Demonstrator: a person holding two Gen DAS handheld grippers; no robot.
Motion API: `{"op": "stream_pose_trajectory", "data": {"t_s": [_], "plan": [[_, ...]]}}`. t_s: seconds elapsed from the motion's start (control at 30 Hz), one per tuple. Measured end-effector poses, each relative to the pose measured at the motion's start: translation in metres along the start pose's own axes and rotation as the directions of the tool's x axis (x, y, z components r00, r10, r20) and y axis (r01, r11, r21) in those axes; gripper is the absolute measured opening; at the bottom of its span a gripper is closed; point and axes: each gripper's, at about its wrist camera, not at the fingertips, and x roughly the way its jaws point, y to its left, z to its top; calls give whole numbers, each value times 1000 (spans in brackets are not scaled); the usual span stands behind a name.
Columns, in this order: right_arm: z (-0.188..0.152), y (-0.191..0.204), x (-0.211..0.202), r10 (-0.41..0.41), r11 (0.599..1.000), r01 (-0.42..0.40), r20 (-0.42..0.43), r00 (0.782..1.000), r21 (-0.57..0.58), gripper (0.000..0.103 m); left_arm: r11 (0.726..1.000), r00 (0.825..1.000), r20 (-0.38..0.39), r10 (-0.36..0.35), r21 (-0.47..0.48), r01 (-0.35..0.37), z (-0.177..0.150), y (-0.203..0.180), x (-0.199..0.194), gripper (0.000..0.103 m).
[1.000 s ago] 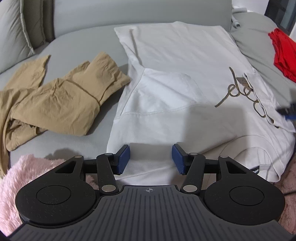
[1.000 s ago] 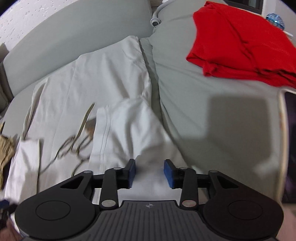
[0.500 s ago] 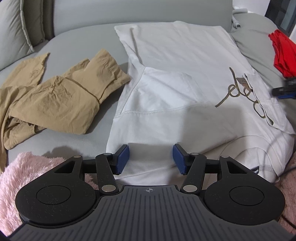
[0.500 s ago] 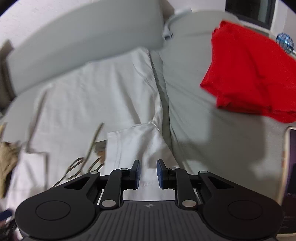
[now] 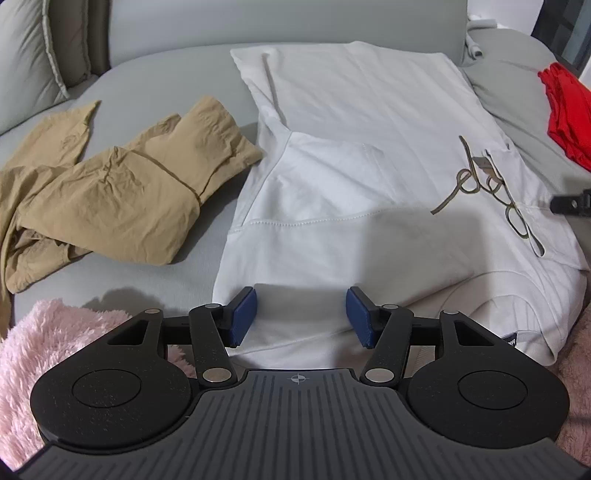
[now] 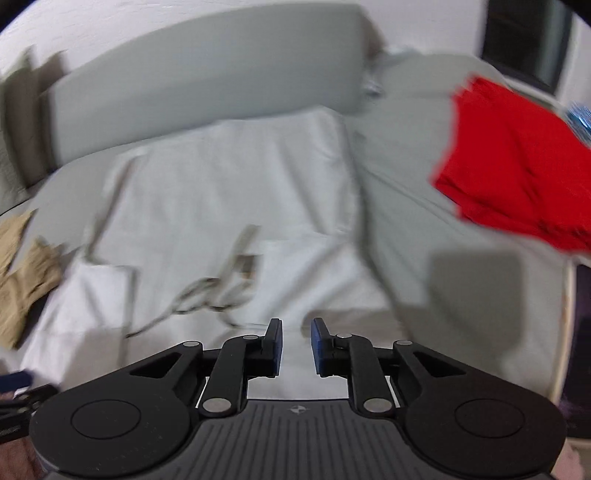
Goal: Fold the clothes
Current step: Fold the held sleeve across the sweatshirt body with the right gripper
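A white T-shirt [image 5: 351,166] with a brown script print lies flat on the grey sofa, both sleeves folded inward. My left gripper [image 5: 301,317] hovers over its near edge, open wide, with cloth beneath the pads but none pinched. In the blurred right wrist view the same white T-shirt [image 6: 221,184] fills the middle. My right gripper [image 6: 296,345] is over the shirt's right side. Its jaws stand narrow and are opening. White cloth shows through the gap, and the pads do not press on it. The right gripper's tip [image 5: 570,201] shows at the right edge.
A crumpled tan garment [image 5: 122,192] lies left of the shirt. A red garment [image 5: 569,114] rests on the grey cushion at the far right. A pink fluffy blanket [image 5: 22,350] covers the near left corner. The sofa back [image 5: 258,18] rises behind.
The right gripper's jaws have narrowed over the folded right sleeve, and its view has swung across the shirt with blur. The left gripper has stayed in place, its jaws a touch wider.
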Motion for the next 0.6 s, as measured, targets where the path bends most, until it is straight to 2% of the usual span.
{"op": "stream_pose_trajectory", "data": {"t_s": [0.1,0.23,0.4,0.47,0.53,0.6], "plan": [[-14,-10,10,-5,999,8,-78,997,43,24,1000,1000,-1,2,-2,-2,0,-1,0,61],[-34,-6,0,-21,1000,22,-80,997,10,25,1000,1000,-2,1,-5,-1,-1,1,0,62],[-50,0,-16,-8,1000,6,-128,992,-17,25,1000,1000,-4,13,8,-13,-1,0,1,63],[-51,4,-25,6,999,-12,-138,990,-36,30,1000,1000,-8,21,23,-21,-1,-2,-1,63],[-53,10,-33,23,998,-32,-147,989,-61,34,999,999,-30,19,45,-17,0,-6,-4,63],[-57,18,-42,44,993,-60,-146,988,-106,34,998,998,-68,17,56,-13,1,-12,-9,63]]}}
